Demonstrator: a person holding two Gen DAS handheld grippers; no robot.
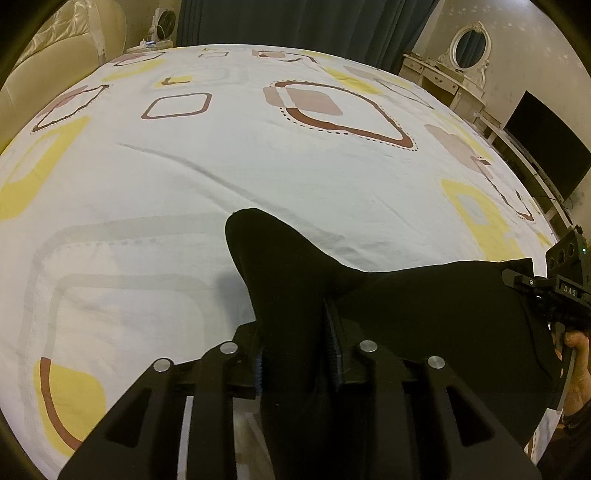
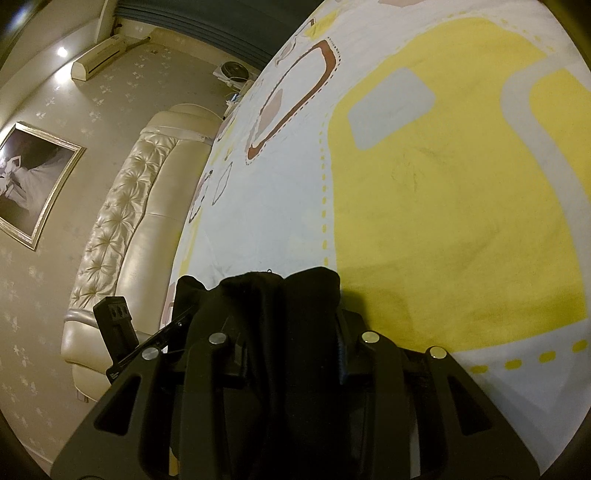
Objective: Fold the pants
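Black pants (image 1: pixel 424 306) hang bunched between my two grippers above a bed sheet (image 1: pixel 258 166) printed with yellow and brown squares. In the left wrist view a thick fold of the cloth fills the gap of my left gripper (image 1: pixel 295 332), whose ridged pads press on it from both sides; a lobe of fabric sticks out past the tips. At the right edge, my right gripper (image 1: pixel 546 291) grips the other end, with a hand below it. In the right wrist view the right gripper (image 2: pixel 291 332) is shut on a wad of the pants (image 2: pixel 295 295), just over the sheet (image 2: pixel 443 184). The left gripper's body (image 2: pixel 118 332) shows at the lower left.
A cream tufted headboard (image 2: pixel 122 229) runs along one side of the bed. A white dresser with an oval mirror (image 1: pixel 469 44) and a dark screen (image 1: pixel 550 147) stand beyond the right edge. A fan (image 1: pixel 164 22) and dark curtains are at the far end.
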